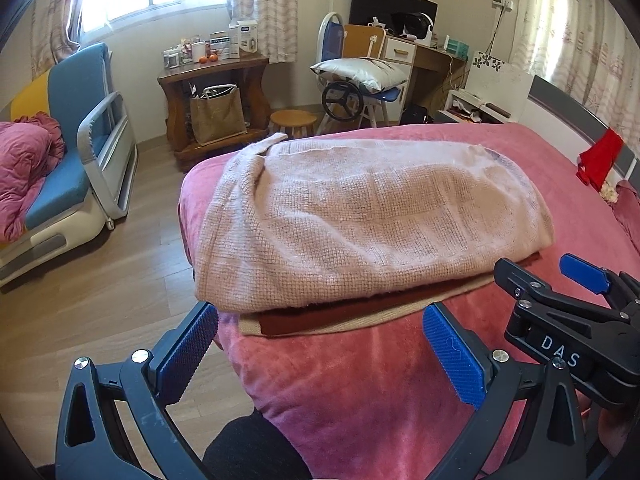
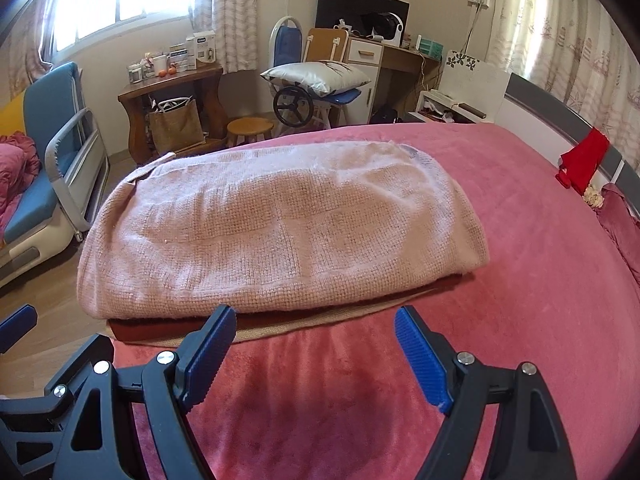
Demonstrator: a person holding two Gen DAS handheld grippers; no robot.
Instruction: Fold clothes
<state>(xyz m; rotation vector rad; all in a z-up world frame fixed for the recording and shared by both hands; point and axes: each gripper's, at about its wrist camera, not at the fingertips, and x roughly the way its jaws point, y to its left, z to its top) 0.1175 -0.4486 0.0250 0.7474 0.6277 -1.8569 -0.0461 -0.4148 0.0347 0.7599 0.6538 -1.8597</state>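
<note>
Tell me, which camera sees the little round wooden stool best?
The right wrist view: the wooden stool shows its whole round top and some legs above the pink knitted garment. In the left wrist view the stool is partly hidden behind that garment's raised edge.

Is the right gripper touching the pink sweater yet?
Apart. The right wrist view shows the open right gripper short of the pink sweater, with bedspread between.

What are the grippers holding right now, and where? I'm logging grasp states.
Nothing is held. The left gripper and right gripper are both open, just short of the folded pink sweater.
</note>
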